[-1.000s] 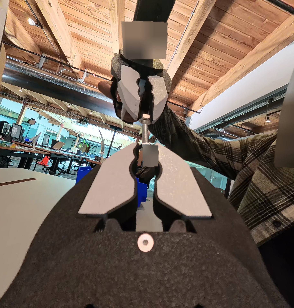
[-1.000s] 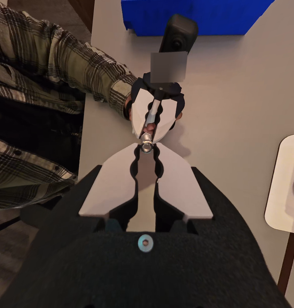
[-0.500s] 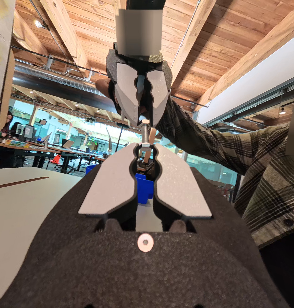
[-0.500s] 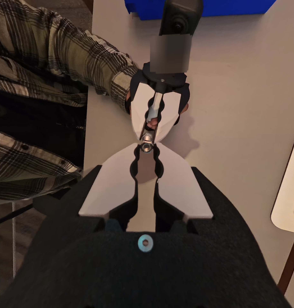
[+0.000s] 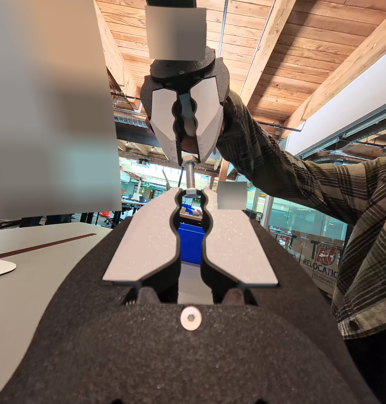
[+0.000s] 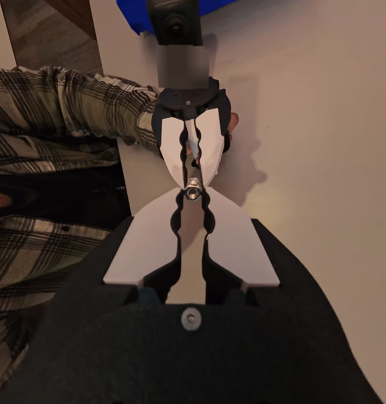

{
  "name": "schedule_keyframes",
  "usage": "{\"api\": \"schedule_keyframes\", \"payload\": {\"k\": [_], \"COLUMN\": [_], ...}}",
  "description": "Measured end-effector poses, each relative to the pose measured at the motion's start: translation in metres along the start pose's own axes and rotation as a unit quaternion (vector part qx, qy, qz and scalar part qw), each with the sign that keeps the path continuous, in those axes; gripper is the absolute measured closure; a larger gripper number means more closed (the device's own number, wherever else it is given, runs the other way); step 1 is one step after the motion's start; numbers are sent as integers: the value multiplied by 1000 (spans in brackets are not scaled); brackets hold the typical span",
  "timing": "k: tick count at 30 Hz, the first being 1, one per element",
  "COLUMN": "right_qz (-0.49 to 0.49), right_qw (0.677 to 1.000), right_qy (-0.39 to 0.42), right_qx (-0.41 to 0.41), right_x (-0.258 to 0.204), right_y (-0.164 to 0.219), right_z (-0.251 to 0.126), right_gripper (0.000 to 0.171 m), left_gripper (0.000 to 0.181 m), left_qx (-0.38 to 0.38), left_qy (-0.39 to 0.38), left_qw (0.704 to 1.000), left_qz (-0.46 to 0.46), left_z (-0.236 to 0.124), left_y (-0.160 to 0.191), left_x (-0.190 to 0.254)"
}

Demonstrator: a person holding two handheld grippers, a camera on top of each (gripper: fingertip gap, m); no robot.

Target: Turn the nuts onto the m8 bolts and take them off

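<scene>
- The pale table (image 6: 297,109) lies beneath both tools, and the corner of a blue bin (image 6: 130,13) sits at its far edge. No spare nuts or bolts can be made out in either view.
- A person's plaid sleeve (image 5: 297,175) reaches in to the upper tool.
- The left gripper (image 5: 190,193) points upward. Its pale fingers (image 5: 148,236) stand only narrowly apart, and the tips pinch the hex head of the bolt (image 5: 190,176), so this tool serves as the holder.
- The right gripper (image 6: 193,193) points down at the table from above, narrow as well, and its tips clamp the nut (image 6: 193,192).
- The bolt stands nearly upright in mid-air between the two tools, its head down and its threaded shank bare along the whole stretch between them.
- The nut sits at the very top of the shank. From above, the bolt end shows inside the nut's bore, and I cannot tell how many threads are engaged.
- My judgement: this pair is at the free end of its travel. Either the nut is just started and most of the run-down remains, or it is nearly off and needs a last turn or two. These views alone do not say which, nor how many other pairs are done.
</scene>
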State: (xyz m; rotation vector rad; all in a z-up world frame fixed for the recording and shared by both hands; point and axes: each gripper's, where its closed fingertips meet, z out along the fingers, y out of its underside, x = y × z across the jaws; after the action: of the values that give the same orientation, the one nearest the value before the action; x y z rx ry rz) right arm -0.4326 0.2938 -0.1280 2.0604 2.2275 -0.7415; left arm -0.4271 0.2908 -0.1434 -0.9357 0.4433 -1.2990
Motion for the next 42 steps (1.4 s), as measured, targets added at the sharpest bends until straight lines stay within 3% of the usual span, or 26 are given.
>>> {"api": "schedule_keyframes", "payload": {"k": [13, 19, 28, 33, 38, 42], "right_qz": [-37, -44, -14, -7, 13, 12], "right_qw": [999, 996, 984, 971, 971, 977], "right_qy": [21, 27, 45, 55, 59, 109], "right_qx": [12, 74, 171, 235, 230, 180], "right_x": [2, 6, 22, 19, 35, 77], "right_y": [-7, -9, 37, 69, 102, 124], "right_z": [-3, -14, -26, -6, 25, 34], "right_gripper": [146, 144, 135, 133, 132, 127], "left_gripper": [167, 167, 167, 167, 166, 166], "left_qx": [6, 19, 40, 39, 42, 44], "left_qy": [18, 12, 5, 7, 17, 25], "left_qw": [1000, 999, 998, 998, 997, 997], "left_qz": [-15, -26, -45, -55, -67, -65], "left_z": [1, -8, -13, -14, -15, -17], "left_y": [0, -6, -9, -5, -6, -11], "left_x": [3, -4, -14, -17, -17, -15]}}
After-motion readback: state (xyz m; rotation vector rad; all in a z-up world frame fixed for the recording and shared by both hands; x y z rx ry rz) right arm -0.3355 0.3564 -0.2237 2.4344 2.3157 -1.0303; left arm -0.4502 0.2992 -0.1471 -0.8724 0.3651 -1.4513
